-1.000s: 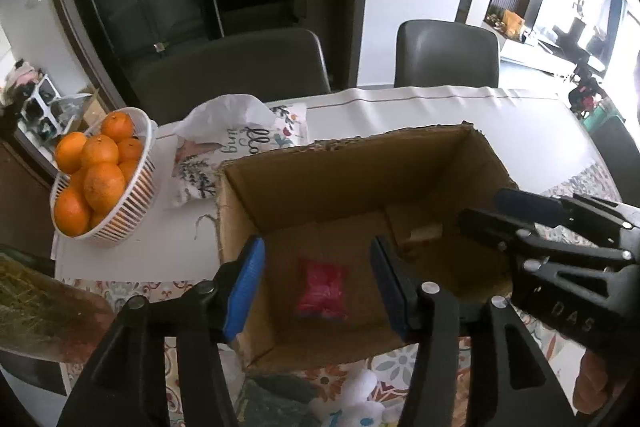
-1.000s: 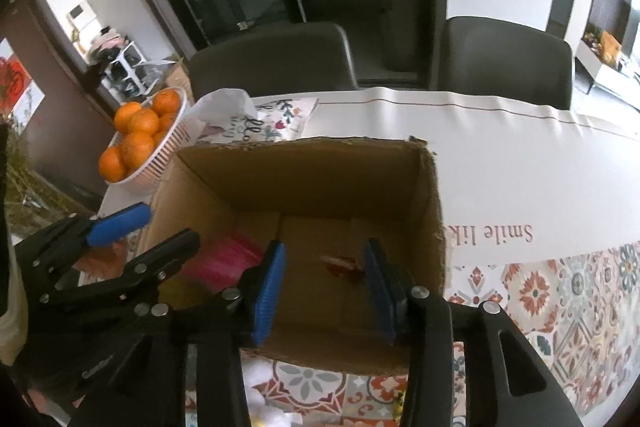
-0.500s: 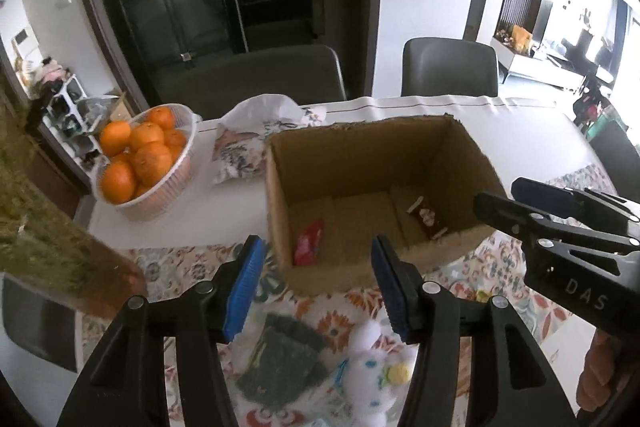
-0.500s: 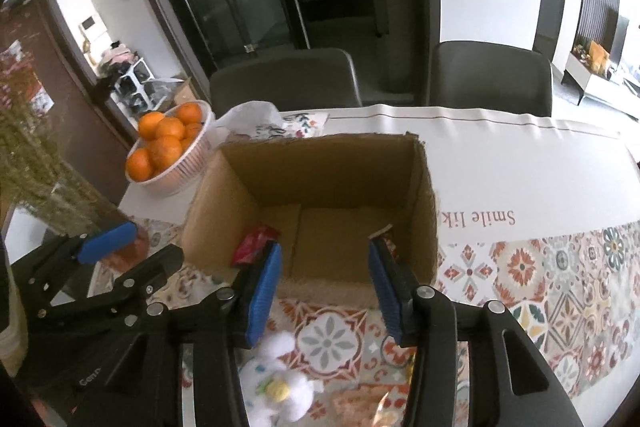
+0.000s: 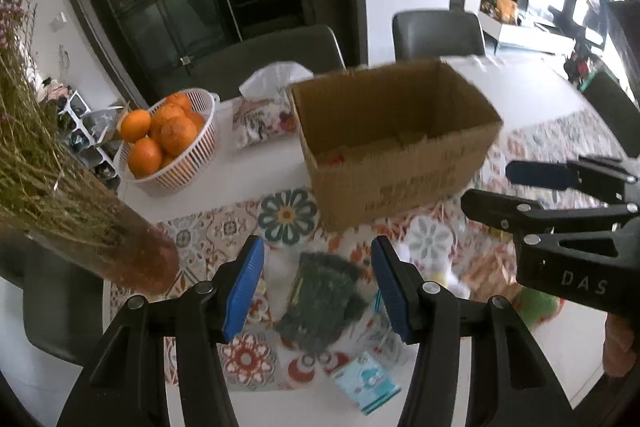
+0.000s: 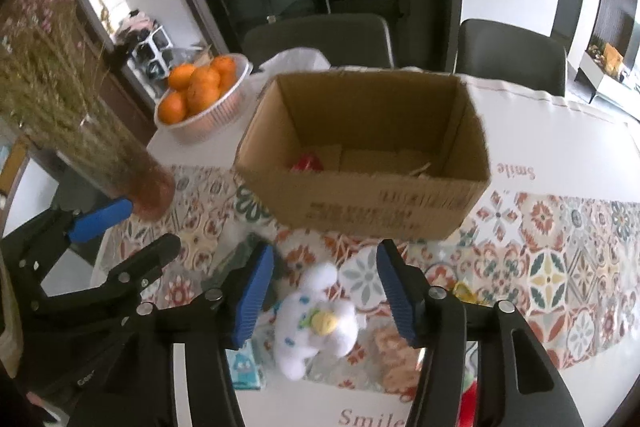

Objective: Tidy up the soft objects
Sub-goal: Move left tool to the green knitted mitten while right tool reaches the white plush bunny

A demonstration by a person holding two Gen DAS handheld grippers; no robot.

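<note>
An open cardboard box (image 5: 400, 163) stands on the patterned table runner; it also shows in the right wrist view (image 6: 372, 203), with a red packet (image 6: 308, 161) inside. My left gripper (image 5: 318, 287) is open and empty above a dark green soft object (image 5: 322, 301). My right gripper (image 6: 326, 291) is open and empty above a white plush toy (image 6: 316, 323). A light blue packet (image 5: 366, 385) lies near the table's front edge. A tan soft thing (image 6: 396, 351) lies right of the plush.
A white basket of oranges (image 5: 168, 143) and a floral tissue pouch (image 5: 264, 111) stand behind left of the box. A vase of dried grass (image 5: 72, 195) stands at the left. Two grey chairs (image 6: 508, 55) stand behind the table.
Both grippers have pulled back and up out of the box toward the table's front edge. The soft objects in front of the box have come into view. Both stay open.
</note>
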